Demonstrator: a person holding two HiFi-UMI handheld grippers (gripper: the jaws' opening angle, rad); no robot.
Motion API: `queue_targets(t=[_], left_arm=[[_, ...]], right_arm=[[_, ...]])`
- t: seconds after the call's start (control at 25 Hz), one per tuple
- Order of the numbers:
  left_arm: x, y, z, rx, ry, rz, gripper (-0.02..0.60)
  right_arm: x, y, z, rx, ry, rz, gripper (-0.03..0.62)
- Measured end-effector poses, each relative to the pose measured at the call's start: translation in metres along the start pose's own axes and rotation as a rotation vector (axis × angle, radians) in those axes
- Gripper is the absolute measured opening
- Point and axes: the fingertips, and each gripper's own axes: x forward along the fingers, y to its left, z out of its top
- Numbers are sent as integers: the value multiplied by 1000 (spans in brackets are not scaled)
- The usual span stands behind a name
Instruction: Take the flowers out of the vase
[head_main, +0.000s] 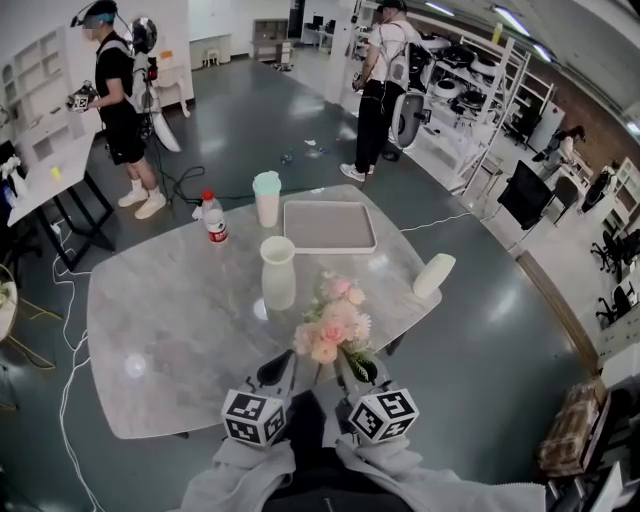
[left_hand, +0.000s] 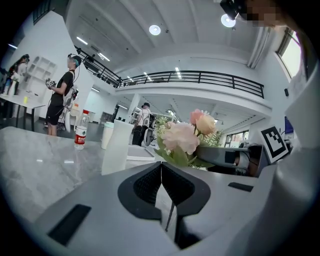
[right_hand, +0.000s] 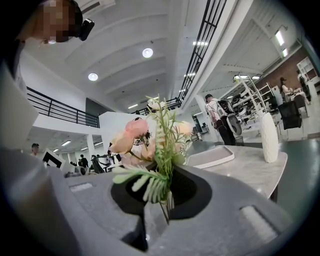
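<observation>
The flowers (head_main: 333, 325) stand just ahead of and between the two gripper tips, clear of the vase (head_main: 278, 272), which sits empty and upright further ahead, slightly toward the left gripper's side.

The right gripper (head_main: 362, 368) has its jaws pinched on the green stems, with fern fronds spilling over its pads. The left gripper (head_main: 278, 368) has its jaws pressed together at the tips, with one thin dark stem running between them.

Both grippers sit side by side over the near edge of the grey marble table (head_main: 170, 330), pointing roughly level and away from the person. Grey sleeves show behind them.

The bouquet has pale pink and peach blooms with small white sprigs and green leaves. It stands upright.
</observation>
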Motion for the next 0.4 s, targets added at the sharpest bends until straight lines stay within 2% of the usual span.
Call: queue_targets(t=[0.4], left_arm=[[-2, 0, 3, -4, 0, -6, 3]], right_arm=[[-1, 4, 6, -1, -15, 5, 57]])
